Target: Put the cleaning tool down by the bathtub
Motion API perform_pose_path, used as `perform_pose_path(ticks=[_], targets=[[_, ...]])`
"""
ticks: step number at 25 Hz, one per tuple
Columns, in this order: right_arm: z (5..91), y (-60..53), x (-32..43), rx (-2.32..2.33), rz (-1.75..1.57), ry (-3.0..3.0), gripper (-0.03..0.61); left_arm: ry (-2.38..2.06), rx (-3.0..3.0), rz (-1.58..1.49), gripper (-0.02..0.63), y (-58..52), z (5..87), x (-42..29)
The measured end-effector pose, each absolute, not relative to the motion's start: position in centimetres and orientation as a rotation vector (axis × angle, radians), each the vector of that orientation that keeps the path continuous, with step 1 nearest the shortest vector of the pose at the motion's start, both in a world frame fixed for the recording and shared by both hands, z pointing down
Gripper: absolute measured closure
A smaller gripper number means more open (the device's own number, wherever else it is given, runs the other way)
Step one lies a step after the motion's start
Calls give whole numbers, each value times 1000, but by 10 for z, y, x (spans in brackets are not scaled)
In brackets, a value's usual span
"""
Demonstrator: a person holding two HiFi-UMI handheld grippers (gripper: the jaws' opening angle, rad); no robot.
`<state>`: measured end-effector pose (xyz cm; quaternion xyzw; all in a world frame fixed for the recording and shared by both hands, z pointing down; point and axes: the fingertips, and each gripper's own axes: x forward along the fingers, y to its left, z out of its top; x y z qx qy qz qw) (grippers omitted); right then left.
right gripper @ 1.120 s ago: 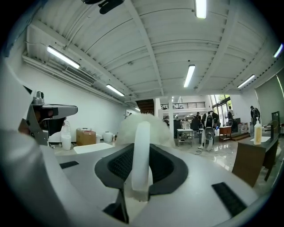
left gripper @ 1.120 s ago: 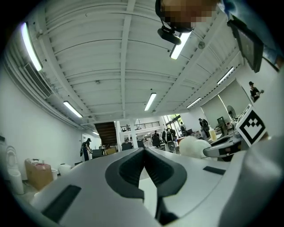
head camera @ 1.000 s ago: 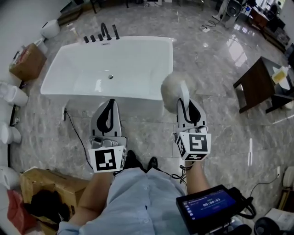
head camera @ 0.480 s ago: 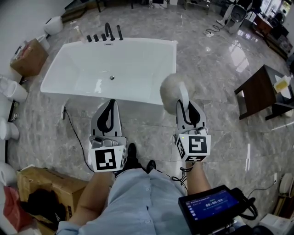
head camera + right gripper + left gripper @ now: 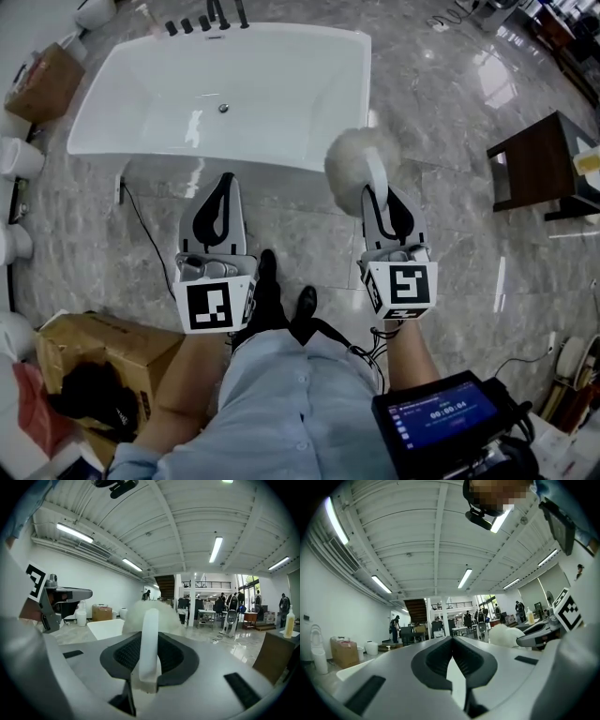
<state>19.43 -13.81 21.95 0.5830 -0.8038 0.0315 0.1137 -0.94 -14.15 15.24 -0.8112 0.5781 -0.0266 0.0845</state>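
The cleaning tool is a white stick handle [image 5: 375, 173] with a fluffy white head [image 5: 350, 157]. My right gripper [image 5: 379, 194] is shut on the handle, and the head juts forward over the marble floor just short of the white bathtub's [image 5: 141, 145] near right corner. In the right gripper view the handle [image 5: 149, 639] stands upright between the dark pads, with the head [image 5: 161, 616] behind it. My left gripper [image 5: 224, 180] hangs beside it on the left, shut with nothing in it; its pads meet at the tip [image 5: 451, 640]. The fluffy head [image 5: 504, 634] also shows in the left gripper view.
A dark wooden table [image 5: 542, 161] stands at the right. Cardboard boxes sit at lower left [image 5: 98, 349] and upper left [image 5: 42, 70], toilets [image 5: 19, 157] line the left wall. A black cable [image 5: 148, 246] runs over the floor by the tub. Black faucet fittings [image 5: 202, 21] top the tub's far end.
Both grippers have sunk and moved forward together in front of the tub, which now sits higher in the head view. The tool stays in the right gripper.
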Motion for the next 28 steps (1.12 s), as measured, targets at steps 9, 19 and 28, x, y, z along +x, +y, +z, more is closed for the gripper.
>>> perform_pose_path(ticks=[9, 19, 28], targets=[[271, -146, 167, 1594, 199, -2309, 477, 1770, -2496, -148, 600, -167, 192, -32], [389, -172, 137, 1454, 309, -2287, 477, 1768, -2581, -237, 600, -212, 299, -42], [475, -171, 117, 1355, 386, -2245, 477, 1694, -2638, -269, 598, -236, 371, -51]])
